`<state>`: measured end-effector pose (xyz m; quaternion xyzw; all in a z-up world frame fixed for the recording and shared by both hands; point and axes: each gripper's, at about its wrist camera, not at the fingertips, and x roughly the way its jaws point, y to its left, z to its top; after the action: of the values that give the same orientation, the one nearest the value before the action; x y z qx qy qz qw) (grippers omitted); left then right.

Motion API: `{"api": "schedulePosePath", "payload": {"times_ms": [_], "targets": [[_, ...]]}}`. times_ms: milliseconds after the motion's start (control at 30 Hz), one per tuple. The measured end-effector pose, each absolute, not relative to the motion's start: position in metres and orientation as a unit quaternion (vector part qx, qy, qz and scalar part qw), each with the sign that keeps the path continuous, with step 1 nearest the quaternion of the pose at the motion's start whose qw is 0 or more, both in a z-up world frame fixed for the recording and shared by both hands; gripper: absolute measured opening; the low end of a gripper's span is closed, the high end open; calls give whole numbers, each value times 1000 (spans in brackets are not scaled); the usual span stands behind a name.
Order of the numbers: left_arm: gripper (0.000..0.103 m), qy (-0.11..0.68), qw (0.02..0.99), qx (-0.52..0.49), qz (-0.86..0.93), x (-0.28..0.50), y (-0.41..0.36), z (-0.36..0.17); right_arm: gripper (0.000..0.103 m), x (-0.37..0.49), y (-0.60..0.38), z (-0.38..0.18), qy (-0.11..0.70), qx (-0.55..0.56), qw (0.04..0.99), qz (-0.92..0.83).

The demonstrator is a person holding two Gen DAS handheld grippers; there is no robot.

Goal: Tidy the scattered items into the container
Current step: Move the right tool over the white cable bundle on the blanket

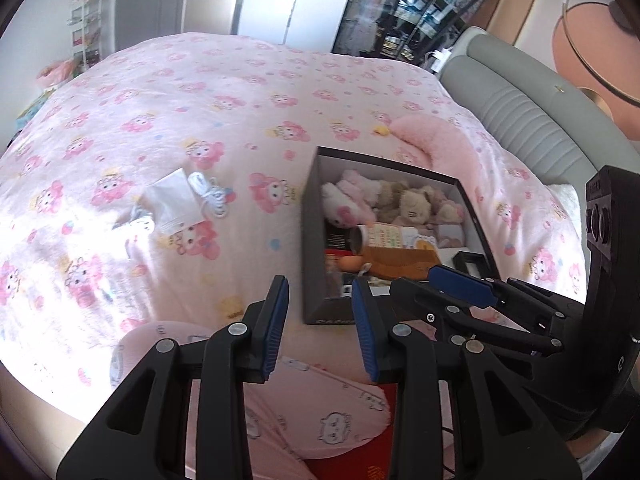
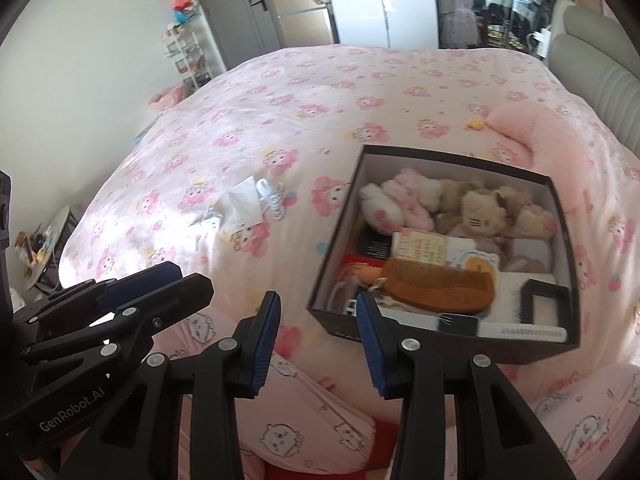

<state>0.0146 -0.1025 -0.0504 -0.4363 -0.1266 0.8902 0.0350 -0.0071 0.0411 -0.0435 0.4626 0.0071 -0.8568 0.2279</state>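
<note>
In the left wrist view, the left tool (image 1: 320, 320) hangs with its ribbed blue pads spread wide and nothing between them, low in the frame over the near edge of the bed (image 1: 240, 92). The dark cardboard box (image 1: 310, 236) sits right of centre, its near corner just beyond the pads. A white packet (image 1: 174, 202) and a coiled white cable (image 1: 212, 194) lie at centre left, with broad open quilt around them. The right tool (image 1: 464, 284) reaches in from the right, empty too.

In the right wrist view, the right tool (image 2: 318, 328) is likewise wide and empty. The box (image 2: 340, 236), at right, holds fuzzy plush toys (image 2: 460, 204) and a wooden comb (image 2: 440, 288). The packet (image 2: 244, 204) and cable (image 2: 272, 196) rest at centre left on soft printed fabric.
</note>
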Motion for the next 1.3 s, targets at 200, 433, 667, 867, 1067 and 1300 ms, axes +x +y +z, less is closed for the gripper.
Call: {"api": "schedulePosePath", "payload": {"times_ms": [200, 433, 667, 867, 1067, 1300], "targets": [[32, -158, -5, -444, 882, 15, -145, -68, 37, -21, 0, -62, 15, 494, 264, -828], [32, -204, -37, -449, 869, 12, -196, -97, 37, -35, -53, -85, 42, 522, 281, -805], [32, -251, -64, -455, 852, 1, -256, -131, 37, -56, -113, -112, 72, 543, 299, -781], [35, -301, -97, -453, 834, -21, -313, -165, 37, -99, -161, -137, 66, 563, 324, -757], [35, -340, -112, -459, 813, -50, -355, -202, 37, -150, -197, -170, 57, 582, 313, -748], [39, -393, -93, -458, 792, -74, -381, -235, 37, -175, -231, -200, 44, 590, 333, -734]]}}
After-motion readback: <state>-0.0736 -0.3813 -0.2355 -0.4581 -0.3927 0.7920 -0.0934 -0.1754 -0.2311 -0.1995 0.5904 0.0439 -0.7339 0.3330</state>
